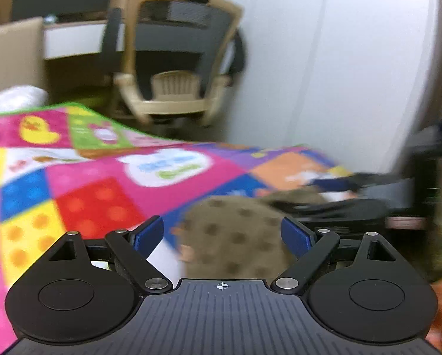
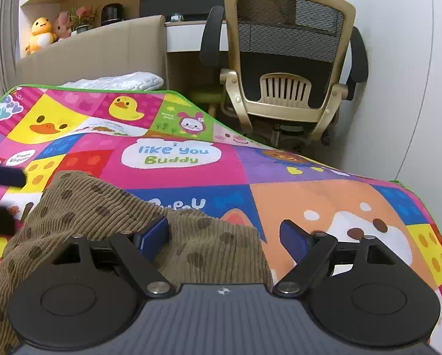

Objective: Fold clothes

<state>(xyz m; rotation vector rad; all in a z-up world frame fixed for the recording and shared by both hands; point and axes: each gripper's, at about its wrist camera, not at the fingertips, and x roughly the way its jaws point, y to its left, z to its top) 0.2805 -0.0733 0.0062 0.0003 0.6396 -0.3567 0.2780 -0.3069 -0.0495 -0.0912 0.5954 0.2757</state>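
While the brown spotted cloth lies crumpled on the bright patchwork mat, both tongs hang over it with nothing in them. On the left side, the left gripper has its blue pads spread wide, and the cloth shows between them without touching either pad. Next along, the right gripper is wide open too; its left pad sits over the ribbed cloth, its right pad over the orange dog square. Behind the mat stands a beige office chair by the white wall.
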